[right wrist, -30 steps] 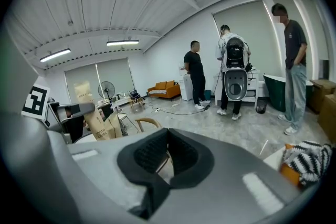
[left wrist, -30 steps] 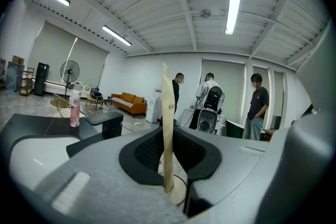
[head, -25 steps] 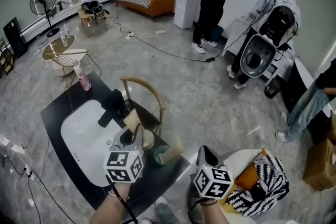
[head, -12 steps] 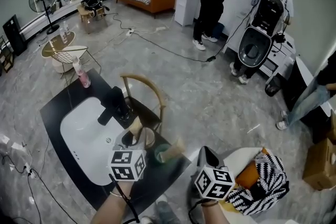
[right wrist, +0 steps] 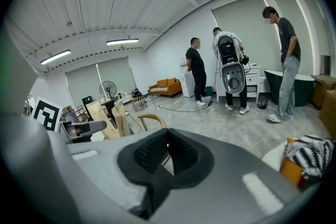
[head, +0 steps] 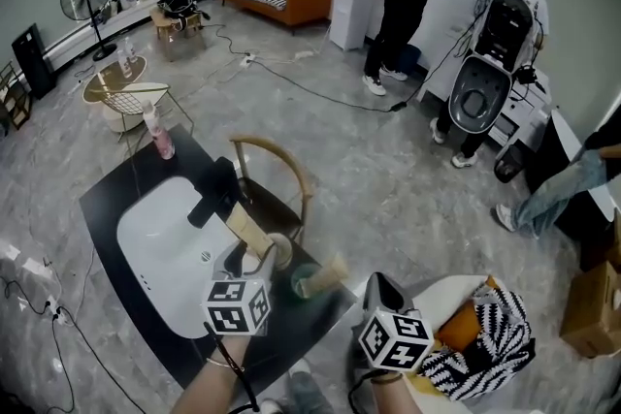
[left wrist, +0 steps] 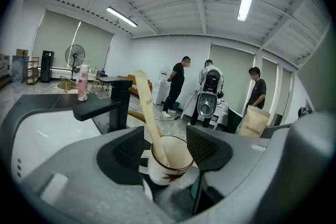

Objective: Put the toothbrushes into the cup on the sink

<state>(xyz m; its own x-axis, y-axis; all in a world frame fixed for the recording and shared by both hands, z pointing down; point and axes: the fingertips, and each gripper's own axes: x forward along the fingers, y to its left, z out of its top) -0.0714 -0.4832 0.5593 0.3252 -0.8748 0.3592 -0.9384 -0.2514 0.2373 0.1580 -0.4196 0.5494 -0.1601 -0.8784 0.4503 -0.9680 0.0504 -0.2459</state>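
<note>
A white cup with a red leaf stands on the black counter beside the sink. A tan toothbrush leans in it, handle up and to the left. My left gripper is opening: its pads stand wide on either side of the cup and touch neither cup nor brush. In the head view the cup, the toothbrush and the left gripper sit by the sink's right end. A green cup with a second tan toothbrush stands just right. My right gripper is shut and empty, low by a white seat.
A black faucet rises behind the cup, and a pink bottle stands at the counter's far corner. A wooden chair is behind the counter. A striped cushion lies on the seat at right. Several people stand far back.
The left jaws have spread apart and let go of the tan toothbrush, which now rests in the white cup. The right gripper has not moved.
</note>
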